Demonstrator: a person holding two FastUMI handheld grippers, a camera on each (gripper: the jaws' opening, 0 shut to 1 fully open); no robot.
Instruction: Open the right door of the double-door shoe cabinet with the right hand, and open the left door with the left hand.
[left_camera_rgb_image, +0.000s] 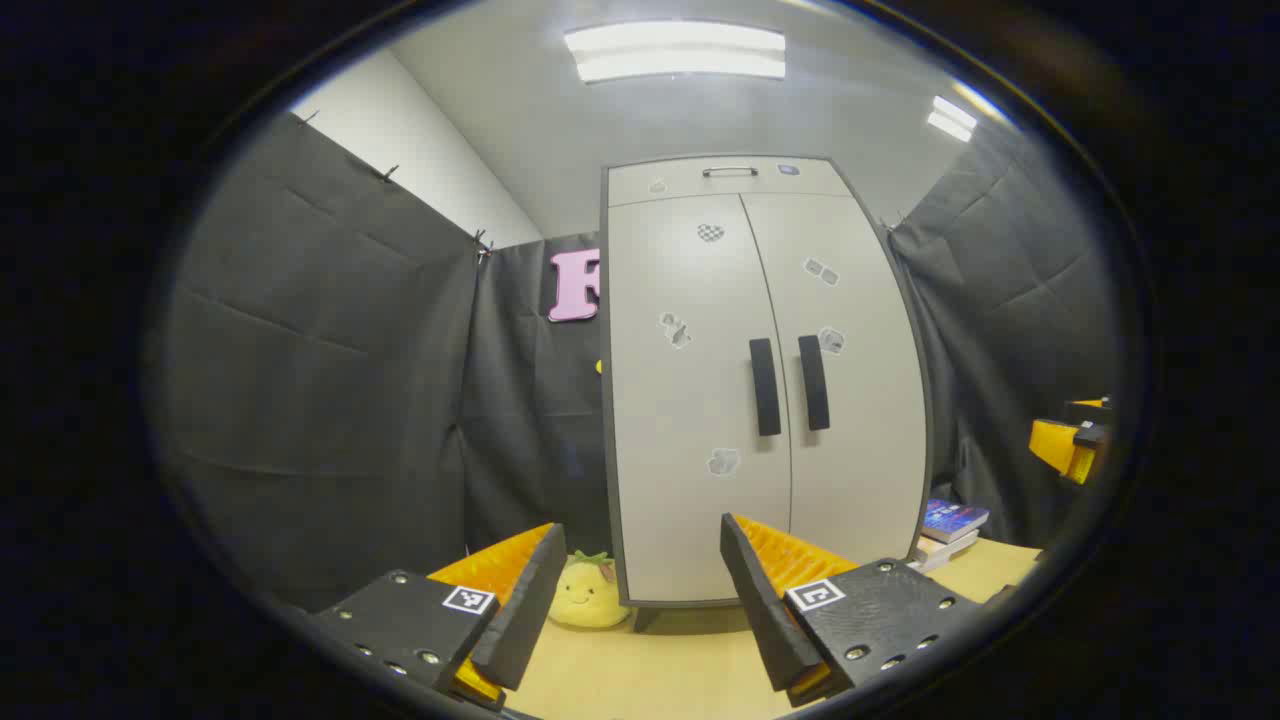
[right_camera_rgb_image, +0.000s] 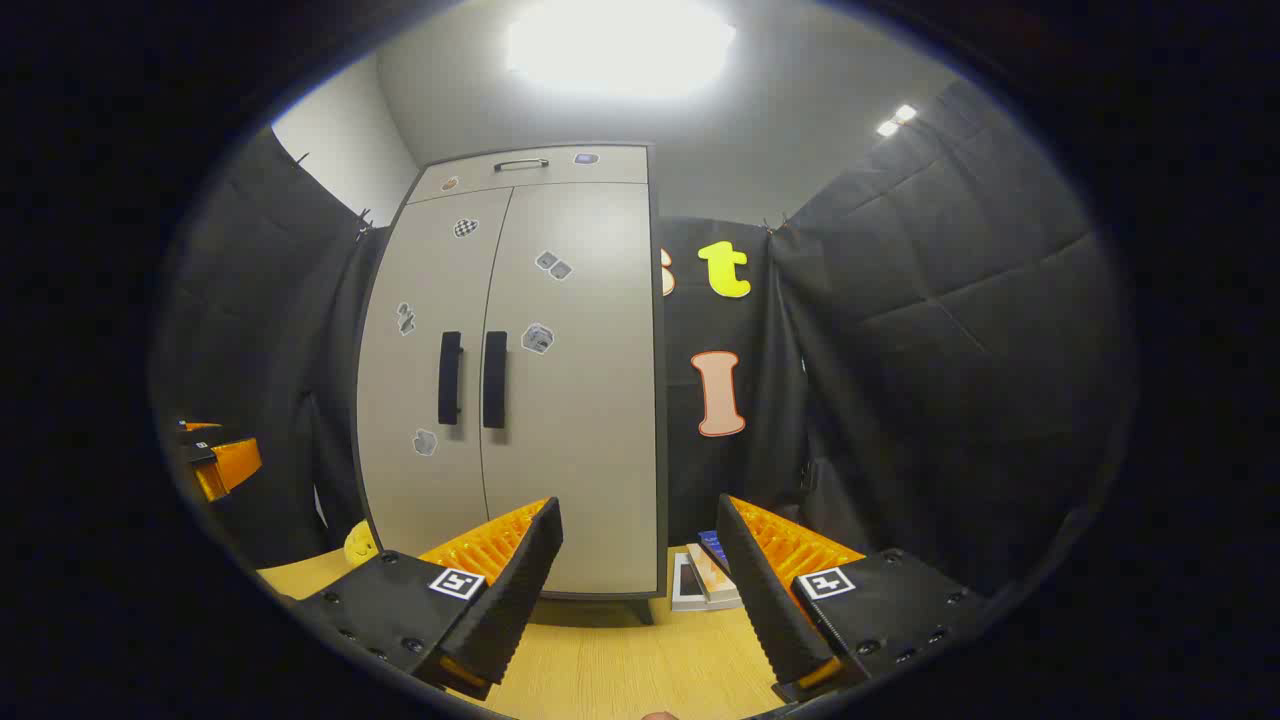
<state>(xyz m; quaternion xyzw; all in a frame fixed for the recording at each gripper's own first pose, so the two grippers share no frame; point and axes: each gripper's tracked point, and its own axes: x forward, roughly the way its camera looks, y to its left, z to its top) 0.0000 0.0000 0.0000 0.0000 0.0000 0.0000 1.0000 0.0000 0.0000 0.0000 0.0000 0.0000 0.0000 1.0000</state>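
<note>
Pale grey cabinet, black handles (checkered sticker); yellow plush.

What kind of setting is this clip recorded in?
Most likely a staged recording booth, not a real home: black cloth walls clipped up around a double-door shoe cabinet, with a plush toy and stacked books set beside it on the wood-look floor.

Open air lay ahead of the left gripper up to the cabinet's handles; a plush toy and books flanked the cabinet's foot.
</note>
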